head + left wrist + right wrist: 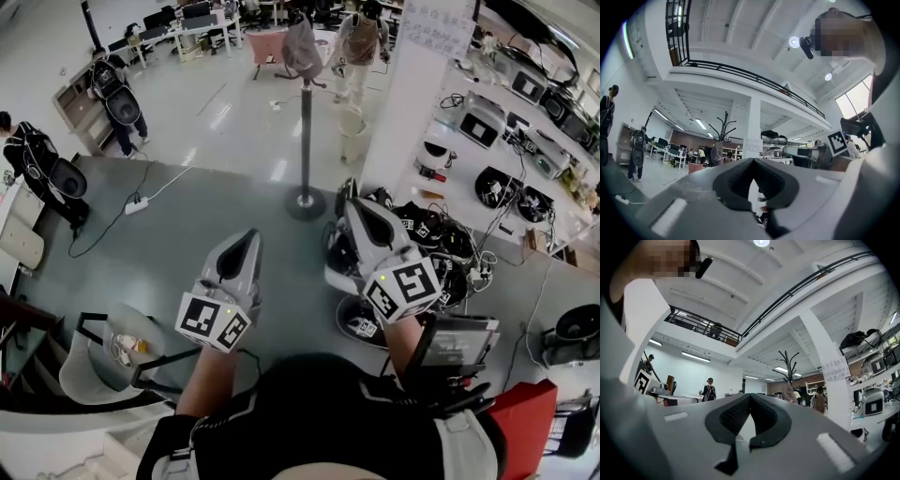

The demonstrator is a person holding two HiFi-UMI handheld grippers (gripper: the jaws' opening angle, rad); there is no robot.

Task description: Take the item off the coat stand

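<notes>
Ahead of you on the floor [187, 253], the coat stand [306, 141] holds a grey item [302, 47] near its top, well apart from your hands. Your left claw [247, 236] and right claw [350, 194] are pinched together, empty.

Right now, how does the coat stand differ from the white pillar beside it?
The coat stand is a thin dark pole on a round base; the white pillar is broad and flat-sided. The coat stand holds a grey-brown item hanging at its top; the white pillar bears a paper notice. Both stand upright, close together.
</notes>
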